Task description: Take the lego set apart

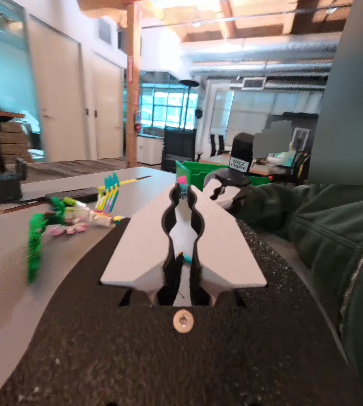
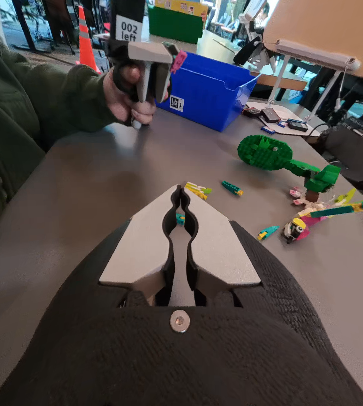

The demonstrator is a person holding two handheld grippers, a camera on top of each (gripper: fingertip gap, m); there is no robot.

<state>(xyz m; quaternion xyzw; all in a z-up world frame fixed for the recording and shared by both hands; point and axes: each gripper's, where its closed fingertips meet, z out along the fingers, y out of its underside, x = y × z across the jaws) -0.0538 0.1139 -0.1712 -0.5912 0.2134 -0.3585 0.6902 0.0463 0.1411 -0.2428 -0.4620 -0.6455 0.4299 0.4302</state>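
Observation:
My left gripper is shut on a small pink and teal lego piece and holds it up above the grey table. The right wrist view shows it too, raised at the upper left with the pink piece at its tips. My right gripper is shut low over the table, its pads meeting with nothing between them. A small teal piece lies on the table beneath its fingers. The lego set lies on its side at the right: a green oval base, a tree, and a pink and yellow bird.
Loose pieces lie near my right fingertips: a yellow and white cluster, a teal wedge and a teal wing. A blue bin stands behind, a green bin farther off. A green sleeve fills the right. The tips of one gripper are about 12 cm away from the tips of the other. The teal wing lies around 15 cm away from my right fingertips.

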